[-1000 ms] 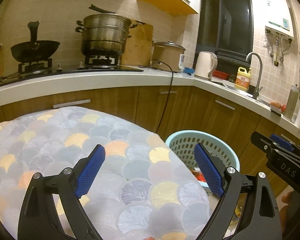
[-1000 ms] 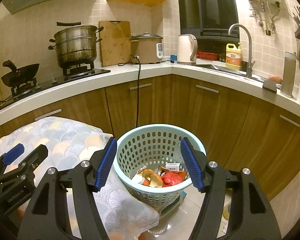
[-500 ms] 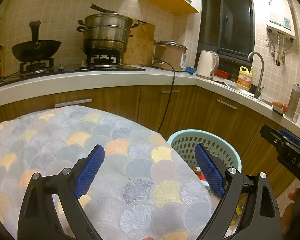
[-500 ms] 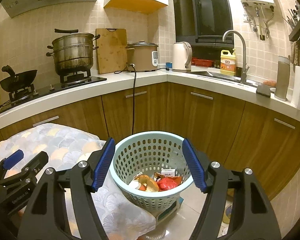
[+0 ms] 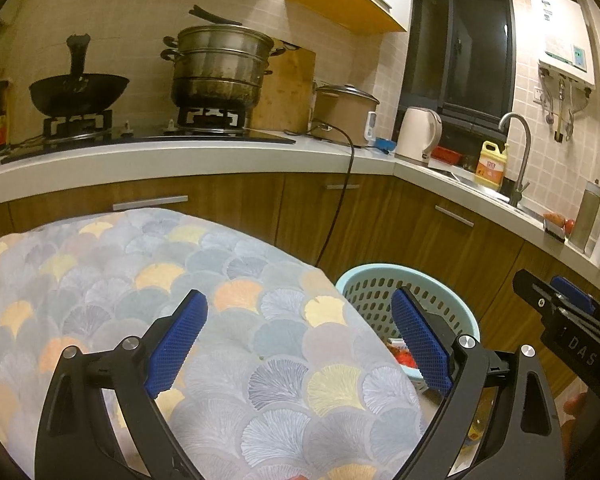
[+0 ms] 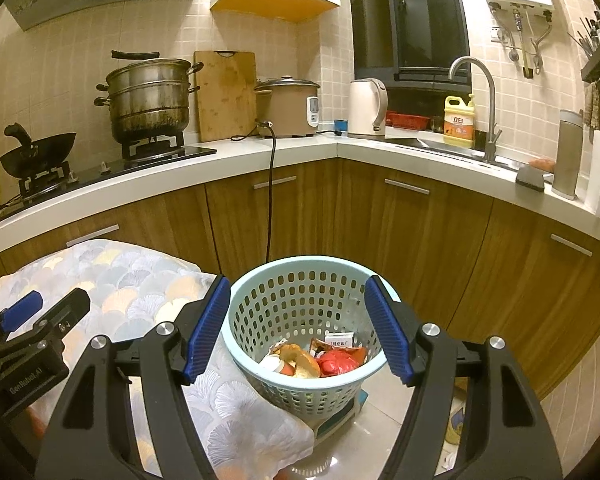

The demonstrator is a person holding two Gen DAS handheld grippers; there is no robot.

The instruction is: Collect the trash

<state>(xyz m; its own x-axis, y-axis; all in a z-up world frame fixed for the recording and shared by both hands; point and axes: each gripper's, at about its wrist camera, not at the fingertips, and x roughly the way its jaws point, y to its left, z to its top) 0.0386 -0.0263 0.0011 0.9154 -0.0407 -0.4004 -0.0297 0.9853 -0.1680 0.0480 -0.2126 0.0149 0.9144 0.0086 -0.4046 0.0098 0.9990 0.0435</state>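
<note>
A light blue perforated basket (image 6: 300, 280) stands on the floor beside a table with a fan-patterned cloth (image 5: 180, 272). Trash (image 6: 320, 360) lies in the basket: red wrapper, peel, a small white carton. My right gripper (image 6: 298, 328) is open and empty, held above and in front of the basket. My left gripper (image 5: 300, 344) is open and empty over the cloth's right edge, with the basket (image 5: 364, 284) partly hidden behind its right finger. Each gripper shows at the edge of the other's view: the right one (image 5: 568, 316), the left one (image 6: 36, 320).
A wooden cabinet run (image 6: 420, 232) with a white counter curves behind the basket. A black cord (image 6: 270, 200) hangs from the rice cooker (image 6: 288, 108). Steamer pot (image 5: 220, 68), wok (image 5: 76, 92), kettle (image 6: 366, 108), sink tap (image 6: 480, 100) are on the counter. Tiled floor (image 6: 372, 432) lies below.
Both grippers have risen and drawn back slightly, so the basket sits lower and a bit farther in both views. Jaws stay open and empty.
</note>
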